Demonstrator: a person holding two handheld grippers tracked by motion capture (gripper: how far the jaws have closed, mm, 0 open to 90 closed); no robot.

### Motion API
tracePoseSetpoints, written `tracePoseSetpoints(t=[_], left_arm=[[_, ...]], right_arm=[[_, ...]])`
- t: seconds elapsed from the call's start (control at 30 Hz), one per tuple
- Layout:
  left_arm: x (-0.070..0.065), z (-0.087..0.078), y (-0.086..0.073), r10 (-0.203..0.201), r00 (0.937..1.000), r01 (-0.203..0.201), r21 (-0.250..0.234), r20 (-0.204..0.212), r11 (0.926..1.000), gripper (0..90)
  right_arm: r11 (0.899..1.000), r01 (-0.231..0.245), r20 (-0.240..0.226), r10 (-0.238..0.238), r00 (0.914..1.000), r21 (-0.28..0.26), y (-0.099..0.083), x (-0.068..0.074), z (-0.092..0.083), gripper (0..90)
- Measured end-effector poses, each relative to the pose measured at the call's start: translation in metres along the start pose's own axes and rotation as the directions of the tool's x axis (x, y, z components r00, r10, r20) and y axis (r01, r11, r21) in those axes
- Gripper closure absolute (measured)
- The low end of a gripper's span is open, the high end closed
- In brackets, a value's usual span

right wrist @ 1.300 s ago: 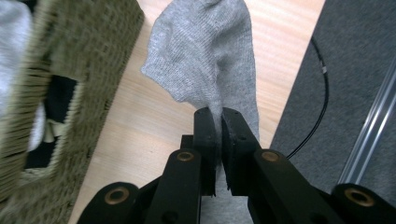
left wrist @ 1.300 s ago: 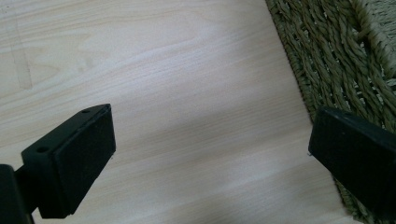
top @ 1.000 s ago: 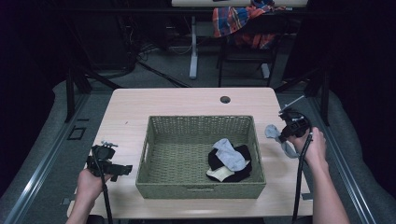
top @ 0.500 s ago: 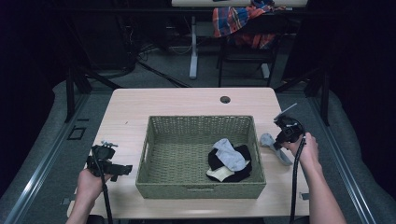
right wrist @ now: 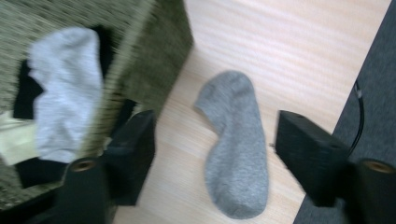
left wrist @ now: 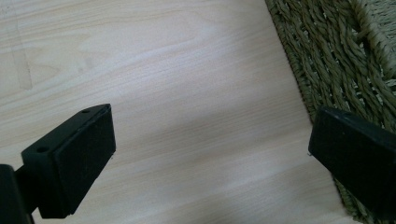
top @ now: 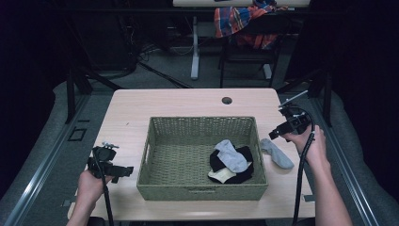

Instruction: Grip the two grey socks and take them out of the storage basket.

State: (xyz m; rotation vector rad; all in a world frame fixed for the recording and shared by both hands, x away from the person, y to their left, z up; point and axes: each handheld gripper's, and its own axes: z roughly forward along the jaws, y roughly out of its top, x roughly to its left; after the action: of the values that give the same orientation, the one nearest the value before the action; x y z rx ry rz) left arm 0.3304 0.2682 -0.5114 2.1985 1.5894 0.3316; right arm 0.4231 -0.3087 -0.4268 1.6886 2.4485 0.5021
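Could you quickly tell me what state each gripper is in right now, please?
Left gripper: open, empty, beside the woven green basket.
Right gripper: open, empty, above the flat grey sock.

grey sock (top: 276, 153) beside wicker basket (top: 202, 188)

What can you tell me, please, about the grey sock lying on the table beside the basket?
The grey sock is a short ankle sock of soft, evenly grey knit fabric. It lies flat and slightly curved on the pale wooden table, just outside the right wall of the woven basket, apart from the socks inside. The right gripper hangs over it, jaws wide open on either side; nothing grips it, and it rests on the tabletop.
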Motion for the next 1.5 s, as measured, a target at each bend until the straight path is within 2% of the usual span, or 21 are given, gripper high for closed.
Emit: tracePoseSetpoints(t=[0.1,0.23,0.37,0.47,0.6,0.7,0.77,0.87,0.9,1.0,1.1,1.13,1.17,1.2,1.23,1.27,1.3,1.33,1.4,1.47,1.5], left_arm=[[0.0,0.0,0.0,0.0,1.0,0.0,0.0,0.001,1.0,0.9],[0.0,0.0,0.0,0.0,1.0,0.0,-0.002,0.0,1.0,0.9],[-0.001,0.0,0.0,0.002,1.0,-0.002,0.001,0.003,1.0,0.9],[-0.001,0.0,0.0,0.003,1.0,-0.003,0.0,0.002,1.0,0.9],[0.0,0.0,0.0,0.0,1.0,0.0,-0.001,0.001,1.0,0.9],[0.0,0.0,0.0,0.0,1.0,0.0,-0.001,0.001,1.0,0.9],[0.0,0.0,0.0,0.0,1.0,0.0,-0.001,0.001,1.0,0.9],[0.0,0.0,0.0,0.0,1.0,0.0,-0.001,0.002,1.0,0.9],[0.0,0.0,0.0,0.0,1.0,0.0,-0.001,0.002,1.0,0.9],[0.0,0.0,0.0,0.001,1.0,-0.001,-0.002,0.002,1.0,0.9],[0.0,0.0,0.0,0.001,1.0,-0.001,-0.001,0.002,1.0,0.9],[0.0,0.0,0.0,0.001,1.0,-0.001,-0.002,0.002,1.0,0.9],[0.0,0.0,0.0,0.001,1.0,-0.001,-0.002,0.003,1.0,0.9],[0.0,0.0,0.0,0.0,1.0,0.0,-0.002,0.003,1.0,0.9],[0.0,0.0,0.0,0.0,1.0,0.0,-0.002,0.003,1.0,0.9],[0.0,0.0,0.0,0.0,1.0,0.0,-0.002,0.003,1.0,0.9],[0.0,0.0,0.0,0.0,1.0,0.0,-0.003,0.003,1.0,0.9],[0.0,0.0,0.0,-0.001,1.0,0.001,-0.002,0.002,1.0,0.9],[0.0,0.0,0.0,0.002,1.0,-0.002,-0.002,0.002,1.0,0.9],[0.0,0.0,0.0,0.001,1.0,-0.001,-0.002,0.003,1.0,0.9],[0.0,0.0,0.0,0.001,1.0,-0.001,-0.002,0.003,1.0,0.9]], right_arm=[[0.999,0.024,-0.007,-0.024,0.9997,-0.023,0.003,0.012,-0.011,17.8],[0.995,0.075,-0.02,-0.076,0.9969,-0.059,0.007,0.031,-0.023,14.0],[0.988,0.14,-0.029,-0.142,0.9895,-0.063,0.01,0.052,-0.03,8.9],[0.981,0.185,-0.05,-0.188,0.9809,-0.056,0.013,0.07,-0.031,5.0],[0.968,0.246,-0.074,-0.25,0.9655,-0.054,0.018,0.092,-0.026,3.1],[0.958,0.284,-0.098,-0.286,0.9533,-0.033,0.023,0.108,-0.017,0.0],[0.956,0.291,-0.105,-0.292,0.9506,-0.024,0.025,0.111,-0.014,0.0],[0.947,0.322,-0.122,-0.319,0.9397,0.001,0.028,0.123,0.002,0.6],[0.947,0.322,-0.122,-0.319,0.9397,0.001,0.028,0.123,0.002,0.6],[0.935,0.352,-0.129,-0.345,0.9296,0.034,0.03,0.133,0.018,5.4],[0.934,0.357,-0.134,-0.349,0.9274,0.035,0.031,0.136,0.026,8.2],[0.937,0.349,-0.135,-0.344,0.9293,0.021,0.03,0.137,0.03,10.7],[0.934,0.355,-0.125,-0.348,0.9292,0.036,0.031,0.138,0.036,15.8],[0.934,0.352,-0.121,-0.344,0.9309,0.051,0.031,0.138,0.04,15.9],[0.937,0.343,-0.109,-0.336,0.9356,0.06,0.031,0.138,0.044,18.5],[0.938,0.343,-0.102,-0.336,0.9364,0.06,0.031,0.137,0.047,22.0],[0.936,0.346,-0.105,-0.339,0.9347,0.057,0.03,0.137,0.049,22.7],[0.939,0.339,-0.12,-0.331,0.9359,0.05,0.03,0.137,0.052,23.1],[0.94,0.339,-0.114,-0.332,0.9363,0.047,0.029,0.138,0.057,25.4],[0.944,0.327,-0.106,-0.322,0.941,0.041,0.028,0.14,0.064,28.4],[0.941,0.333,-0.111,-0.326,0.9389,0.06,0.029,0.141,0.066,30.5]])
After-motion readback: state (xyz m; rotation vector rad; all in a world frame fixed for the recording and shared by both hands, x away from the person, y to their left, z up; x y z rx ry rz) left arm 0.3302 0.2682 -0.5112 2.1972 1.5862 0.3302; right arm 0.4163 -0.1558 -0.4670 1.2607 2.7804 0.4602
